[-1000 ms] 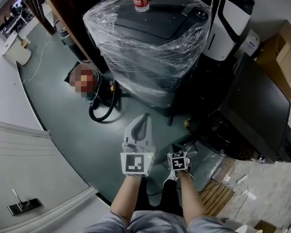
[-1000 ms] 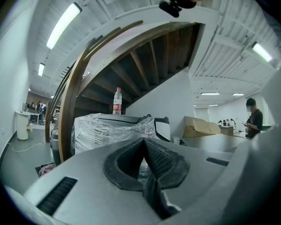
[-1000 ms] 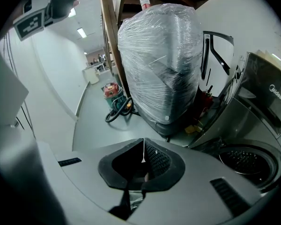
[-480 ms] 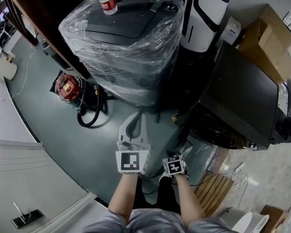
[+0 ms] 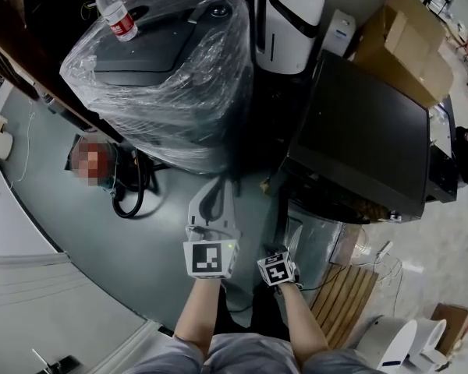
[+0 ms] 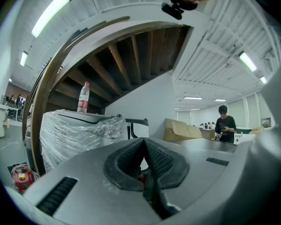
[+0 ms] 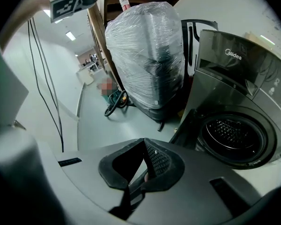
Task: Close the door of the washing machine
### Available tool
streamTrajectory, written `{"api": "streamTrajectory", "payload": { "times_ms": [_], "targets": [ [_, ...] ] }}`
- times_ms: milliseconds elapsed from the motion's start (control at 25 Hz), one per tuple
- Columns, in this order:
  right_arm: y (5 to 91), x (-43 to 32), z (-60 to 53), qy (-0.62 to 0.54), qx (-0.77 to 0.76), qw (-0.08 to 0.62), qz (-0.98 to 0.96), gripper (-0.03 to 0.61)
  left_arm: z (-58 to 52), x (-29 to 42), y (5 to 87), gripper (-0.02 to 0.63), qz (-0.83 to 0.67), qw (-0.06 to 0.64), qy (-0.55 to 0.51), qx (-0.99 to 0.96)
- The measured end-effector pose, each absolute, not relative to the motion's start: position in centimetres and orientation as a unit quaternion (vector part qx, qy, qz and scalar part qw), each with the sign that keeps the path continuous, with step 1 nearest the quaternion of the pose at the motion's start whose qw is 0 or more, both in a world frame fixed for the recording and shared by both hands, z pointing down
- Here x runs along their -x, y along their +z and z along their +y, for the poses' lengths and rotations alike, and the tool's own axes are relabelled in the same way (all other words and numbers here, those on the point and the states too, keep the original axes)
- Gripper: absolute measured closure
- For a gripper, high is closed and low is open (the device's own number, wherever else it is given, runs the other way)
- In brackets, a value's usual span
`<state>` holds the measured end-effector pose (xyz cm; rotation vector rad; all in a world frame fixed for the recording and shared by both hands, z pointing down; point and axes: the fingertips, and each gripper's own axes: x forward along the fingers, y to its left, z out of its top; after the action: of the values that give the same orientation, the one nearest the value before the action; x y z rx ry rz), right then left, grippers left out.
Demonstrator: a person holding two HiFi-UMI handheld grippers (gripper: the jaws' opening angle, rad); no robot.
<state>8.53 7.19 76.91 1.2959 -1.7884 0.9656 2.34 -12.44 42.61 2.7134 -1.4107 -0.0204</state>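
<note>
plastic-wrapped appliance (image 5: 171, 92) | bottle (image 5: 115, 12) on top | cardboard box (image 5: 398, 41) | hose (image 5: 127, 199)

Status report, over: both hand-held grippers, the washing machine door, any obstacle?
Left hand-held gripper shut, empty; right hand-held gripper shut, empty. Washing machine door open, untouched, drum exposed. Nothing seen blocking the door.

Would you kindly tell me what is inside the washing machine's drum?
The drum of the washing machine shows only its perforated metal wall and no laundry. Its lowest near part lies behind the opening's rim, unseen.
</note>
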Motion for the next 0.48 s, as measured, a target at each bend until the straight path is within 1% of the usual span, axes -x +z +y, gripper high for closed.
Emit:
{"api": "streamTrajectory", "payload": {
  "times_ms": [280, 480],
  "targets": [
    [76.7, -12.4, 9.2, 0.392, -0.515, 0.358, -0.673, 0.578, -11.7, -6.3, 42.8, 0.612, -0.436, 0.037, -0.001, -0.899],
    [76.6, -15.6, 9.8, 0.393, -0.541, 0.344, -0.659, 0.578, -11.3, -9.0, 42.8, 0.612, -0.419, 0.035, -0.001, -0.907]
  ]
}}
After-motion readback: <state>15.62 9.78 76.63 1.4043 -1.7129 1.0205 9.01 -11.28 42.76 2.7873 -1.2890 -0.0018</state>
